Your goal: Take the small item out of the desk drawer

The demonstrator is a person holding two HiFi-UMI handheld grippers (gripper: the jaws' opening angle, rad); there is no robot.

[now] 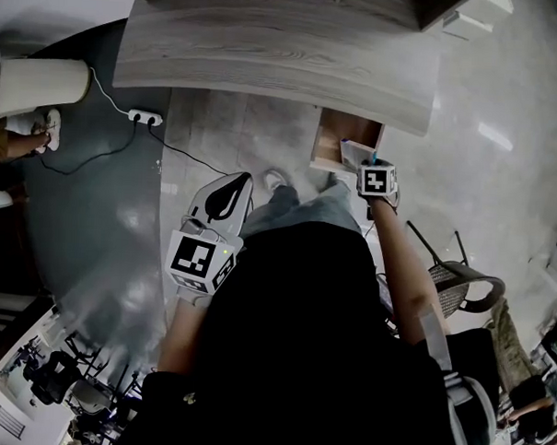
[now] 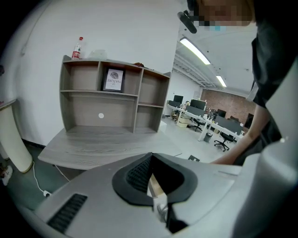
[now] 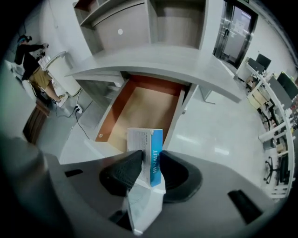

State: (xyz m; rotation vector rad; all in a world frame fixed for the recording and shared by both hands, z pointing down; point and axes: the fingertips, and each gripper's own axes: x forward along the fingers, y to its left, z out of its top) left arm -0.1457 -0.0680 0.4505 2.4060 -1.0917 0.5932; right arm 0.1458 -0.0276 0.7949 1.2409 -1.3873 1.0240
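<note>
Small blue-and-white box (image 3: 156, 151) clamped between right gripper (image 3: 149, 162) fingers, held above open drawer (image 3: 139, 107) under worktop (image 3: 177, 60), left gripper (image 2: 151, 160) fingers closed together, empty

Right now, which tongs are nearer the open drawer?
Right. The right tongs hang over the open drawer, clamped on a blue-and-white box; the left tongs sit shut, off to its left.
</note>
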